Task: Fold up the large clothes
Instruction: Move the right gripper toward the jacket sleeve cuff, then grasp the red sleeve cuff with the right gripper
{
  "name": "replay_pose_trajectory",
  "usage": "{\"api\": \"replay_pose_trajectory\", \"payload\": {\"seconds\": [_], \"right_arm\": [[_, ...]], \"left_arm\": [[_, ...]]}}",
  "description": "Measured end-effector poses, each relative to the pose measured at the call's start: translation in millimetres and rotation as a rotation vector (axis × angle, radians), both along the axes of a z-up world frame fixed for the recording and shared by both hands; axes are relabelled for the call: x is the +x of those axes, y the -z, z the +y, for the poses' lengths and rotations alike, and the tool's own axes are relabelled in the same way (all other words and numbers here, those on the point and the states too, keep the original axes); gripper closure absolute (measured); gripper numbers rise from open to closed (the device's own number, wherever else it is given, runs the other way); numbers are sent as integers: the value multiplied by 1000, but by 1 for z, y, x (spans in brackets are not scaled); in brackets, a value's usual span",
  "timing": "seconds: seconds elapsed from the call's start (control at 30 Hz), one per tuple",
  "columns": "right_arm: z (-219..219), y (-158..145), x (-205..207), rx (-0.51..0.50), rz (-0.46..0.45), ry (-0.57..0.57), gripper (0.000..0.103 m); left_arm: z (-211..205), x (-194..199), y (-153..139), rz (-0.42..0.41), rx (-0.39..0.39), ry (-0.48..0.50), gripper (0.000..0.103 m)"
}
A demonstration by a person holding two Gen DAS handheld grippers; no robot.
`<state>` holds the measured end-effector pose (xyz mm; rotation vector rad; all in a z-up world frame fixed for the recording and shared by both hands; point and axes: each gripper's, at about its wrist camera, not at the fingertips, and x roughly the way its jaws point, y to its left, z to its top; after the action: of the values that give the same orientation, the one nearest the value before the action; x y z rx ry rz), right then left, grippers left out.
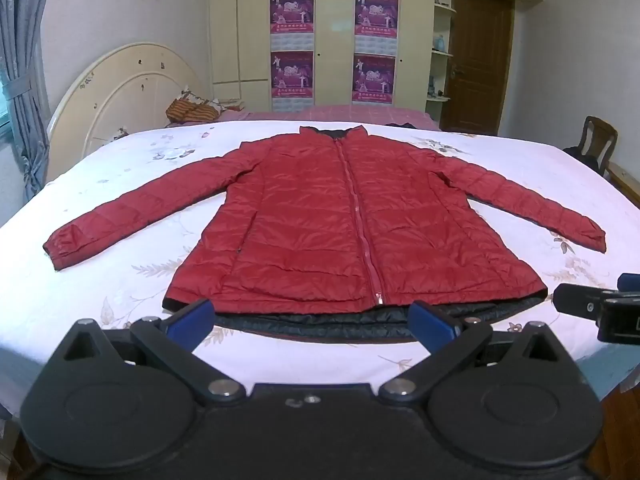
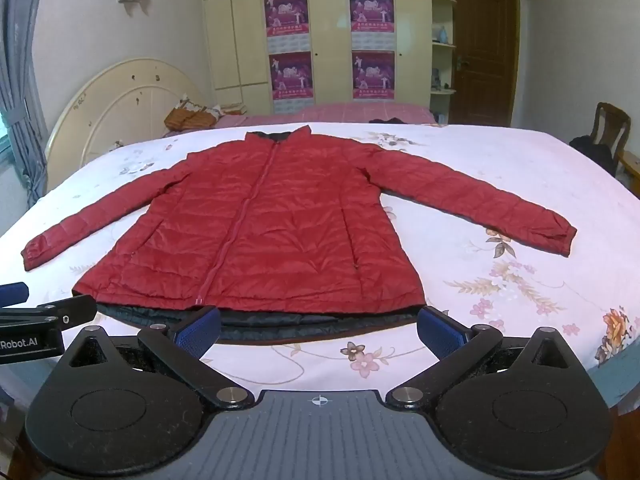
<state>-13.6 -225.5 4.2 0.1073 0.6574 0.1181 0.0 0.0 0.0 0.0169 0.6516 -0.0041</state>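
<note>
- A red jacket (image 1: 320,216) lies flat and face up on a bed (image 1: 120,280) with a white, flowered sheet; the zip is closed up the middle and the collar is at the far end.
- Both sleeves are spread out and angled toward the near side — one cuff near the left edge of the bed, the other near the right.
- The hem is at the near edge, where a strip of dark lining (image 1: 320,324) shows below the red.
- The left gripper (image 1: 312,320) hangs above the near edge of the bed, tilted down, its jaws spread wide with nothing between them; the blue pads (image 1: 192,316) sit over the hem line without gripping it.
- The right gripper (image 2: 320,328) is just beside it, to its right, likewise wide and empty — its pads also line up with the lining.
- Each gripper shows at the edge of the other's view.
- Behind the bed: a cream headboard (image 1: 116,96) at left, a striped bag (image 1: 192,112) by it, a wardrobe (image 1: 248,40) with four purple posters (image 1: 292,10), a brown door (image 1: 476,56) and a chair (image 1: 596,140) at right.
- A grey curtain (image 1: 20,80) hangs at the far left.
</note>
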Motion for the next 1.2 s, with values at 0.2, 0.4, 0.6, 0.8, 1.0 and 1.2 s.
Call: {"api": "replay_pose_trajectory", "payload": {"seconds": [0.2, 0.4, 0.6, 0.8, 1.0, 1.2], "right_arm": [[0, 1, 1, 10, 2, -4, 0], [-7, 5, 12, 25, 8, -1, 0], [-25, 9, 39, 52, 4, 50, 0], [-48, 20, 85, 59, 32, 143, 0], [-69, 28, 134, 39, 32, 231, 0], [-90, 37, 180, 30, 24, 338, 0]], "left_arm": [[0, 0, 0, 4, -6, -3, 0], [5, 12, 5, 19, -77, 6, 0], [7, 47, 7, 49, -206, 58, 0], [-3, 89, 11, 19, -246, 128, 0], [-12, 150, 15, 3, -248, 214, 6], [-19, 209, 23, 3, -114, 182, 0]]}}
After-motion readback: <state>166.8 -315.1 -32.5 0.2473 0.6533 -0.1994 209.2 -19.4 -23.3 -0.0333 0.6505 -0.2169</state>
